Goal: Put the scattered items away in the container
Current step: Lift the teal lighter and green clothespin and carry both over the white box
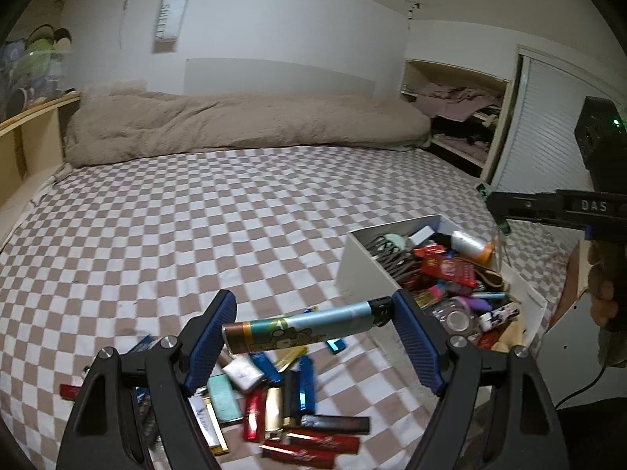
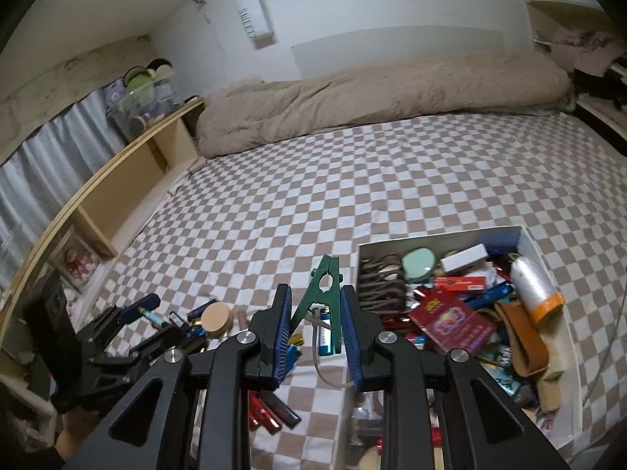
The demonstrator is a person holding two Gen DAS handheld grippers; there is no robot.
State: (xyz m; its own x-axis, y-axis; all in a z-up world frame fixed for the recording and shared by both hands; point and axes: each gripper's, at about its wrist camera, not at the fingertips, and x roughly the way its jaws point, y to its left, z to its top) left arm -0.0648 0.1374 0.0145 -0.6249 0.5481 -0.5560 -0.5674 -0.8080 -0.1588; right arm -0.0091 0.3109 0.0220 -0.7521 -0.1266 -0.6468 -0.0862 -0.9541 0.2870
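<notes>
A light, stiff, slick tube (image 1: 309,327) is clamped end to end between the left fingers (image 1: 213,337) above the bed (image 1: 196,215), left of the box (image 1: 368,262), while a thin green clip (image 2: 318,293) is pinched by the right fingers (image 2: 284,325); a mid-body grip would be judged safer.

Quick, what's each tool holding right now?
Left tool: closed on a light-blue tube.
Right tool: closed on a green clip.
</notes>
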